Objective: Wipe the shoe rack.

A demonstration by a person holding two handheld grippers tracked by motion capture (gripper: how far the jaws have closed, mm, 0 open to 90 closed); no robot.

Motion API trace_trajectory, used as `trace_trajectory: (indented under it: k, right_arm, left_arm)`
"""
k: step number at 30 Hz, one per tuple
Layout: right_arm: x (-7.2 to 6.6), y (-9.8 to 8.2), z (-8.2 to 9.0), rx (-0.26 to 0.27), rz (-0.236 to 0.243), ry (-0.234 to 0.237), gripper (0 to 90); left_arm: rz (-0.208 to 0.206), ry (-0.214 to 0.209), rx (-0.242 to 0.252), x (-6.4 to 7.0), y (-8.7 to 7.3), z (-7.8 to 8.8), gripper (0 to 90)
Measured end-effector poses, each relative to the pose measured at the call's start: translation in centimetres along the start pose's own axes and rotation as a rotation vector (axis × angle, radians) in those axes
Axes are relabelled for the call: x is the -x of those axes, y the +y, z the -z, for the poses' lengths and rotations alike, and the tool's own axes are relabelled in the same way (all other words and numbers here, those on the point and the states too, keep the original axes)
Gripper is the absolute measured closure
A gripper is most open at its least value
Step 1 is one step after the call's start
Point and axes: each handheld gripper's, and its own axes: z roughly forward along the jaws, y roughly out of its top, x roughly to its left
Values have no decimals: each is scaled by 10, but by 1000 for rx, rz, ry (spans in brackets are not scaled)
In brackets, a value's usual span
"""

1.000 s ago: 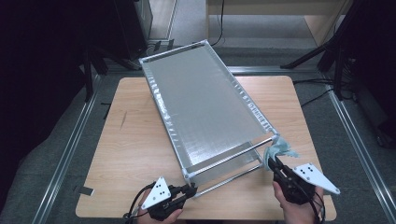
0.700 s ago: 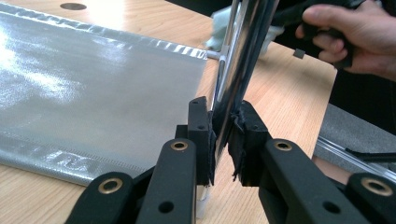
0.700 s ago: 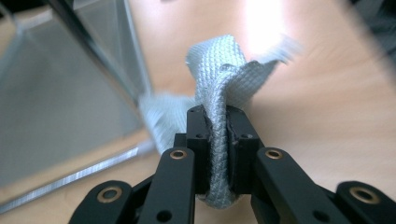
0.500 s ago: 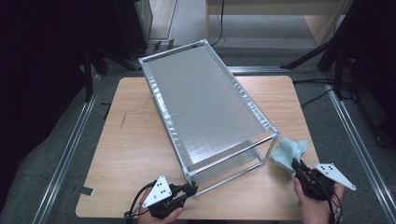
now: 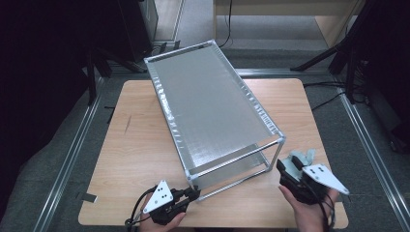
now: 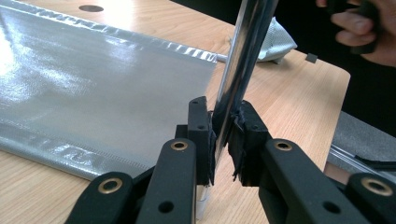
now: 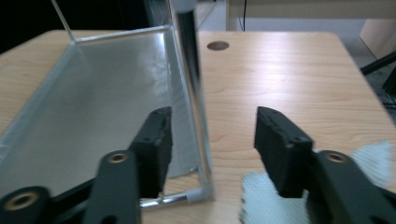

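A metal-tube rack (image 5: 212, 111) with silver fabric shelves stands slantwise on the wooden table (image 5: 135, 145). My left gripper (image 5: 193, 194) is shut on its near-left upright post (image 6: 243, 56), the pads (image 6: 201, 135) pressing both sides of the tube. My right gripper (image 5: 285, 169) sits by the rack's near-right corner; its jaws have just been opening and now stand apart. In the right gripper view the corner post (image 7: 191, 70) rises farther off between the jaws of the right gripper (image 7: 212, 140), untouched. A pale blue-green cloth (image 5: 302, 157) lies on the table beside that gripper; the same cloth (image 7: 261, 200) shows under the right jaw.
The lower silver sheet (image 6: 93, 79) lies flat on the tabletop inside the frame. A round cable hole (image 7: 217, 45) sits in the table beyond the rack. The table's right edge is close behind the cloth. Metal floor rails run along both sides of the table.
The right gripper swung right with the cloth, then came back toward the rack's corner with its jaws open and the cloth left on the table. The left gripper kept still.
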Motion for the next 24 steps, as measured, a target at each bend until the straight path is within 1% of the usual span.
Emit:
trace_trajectory:
  k: [1, 2, 3, 4, 5, 7, 9, 10, 11, 12, 14, 16, 19, 22, 24]
  right_arm:
    - [0, 0, 0, 0, 0, 0, 491]
    - [-5, 0, -16, -16, -28, 6, 577]
    - [-6, -1, -22, -22, -37, 28, 610]
    - [-7, -1, -25, -22, -36, 37, 646]
    - [-9, -1, -28, -16, -30, 36, 682]
    - [-12, 0, -32, -1, -25, 13, 770]
    - [-12, 1, -33, 5, -27, 6, 781]
    - [-15, 3, -37, 11, 2, -17, 797]
    - [-16, 3, -39, 18, 21, -29, 800]
    - [-16, 3, -41, 20, 23, -33, 800]
    - [-16, 5, -47, 25, 10, -33, 799]
    - [-18, 9, -55, 26, 1, -41, 798]
    - [-21, 15, -70, 23, -11, -50, 797]
    - [-24, 25, -90, 15, 2, -51, 799]
    - [-27, 32, -104, -6, 25, -43, 800]
  left_arm:
    - [0, 0, 0, 0, 0, 0, 799]
    - [-1, 4, -1, 0, 0, 1, 800]
    - [2, 10, 0, 0, -1, 2, 800]
    - [1, 12, 0, 0, -1, 3, 799]
    - [2, 11, 0, 0, -1, 4, 800]
    - [-2, 7, -1, -1, -1, 4, 800]
    - [0, 8, 1, -1, -1, 4, 800]
    - [1, 4, -1, -1, 0, 2, 800]
    - [2, 5, 0, -1, 0, 2, 800]
    - [1, 6, 1, 0, 0, 1, 800]
    - [2, 11, 2, 2, 0, -1, 800]
    - [-11, 19, 3, 4, 0, -2, 802]
    - [-22, 22, -1, 8, 1, -5, 805]
    - [-18, 15, 1, 12, 2, -10, 805]
    - [-10, 15, 11, 16, 2, -14, 803]
